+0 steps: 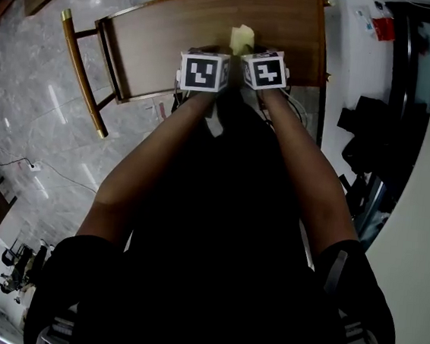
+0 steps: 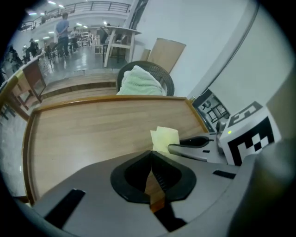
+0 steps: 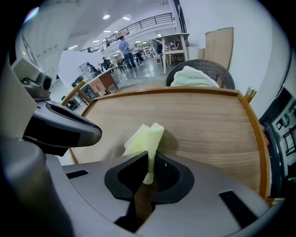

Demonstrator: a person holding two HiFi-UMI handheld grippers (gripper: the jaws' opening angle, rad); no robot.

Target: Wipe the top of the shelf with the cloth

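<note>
The shelf's wooden top (image 1: 175, 41) with its raised rim lies right in front of me. A small pale yellow cloth (image 3: 145, 136) is pinched in my right gripper (image 3: 149, 155), which is shut on it; its free end sticks out forward over the wood. In the head view the cloth (image 1: 243, 37) shows just beyond the two marker cubes, near the shelf's middle right. My left gripper (image 2: 151, 152) is shut with nothing between its jaws, close beside the right one and just left of the cloth (image 2: 165, 138). Whether the cloth touches the shelf top (image 2: 92, 134) I cannot tell.
A dark wicker basket (image 2: 167, 78) holding a pale green towel (image 3: 194, 76) stands just behind the shelf's far edge. Gold frame legs (image 1: 80, 69) stick out at the shelf's left end over marble floor. White wall and black equipment (image 1: 364, 137) are close on the right.
</note>
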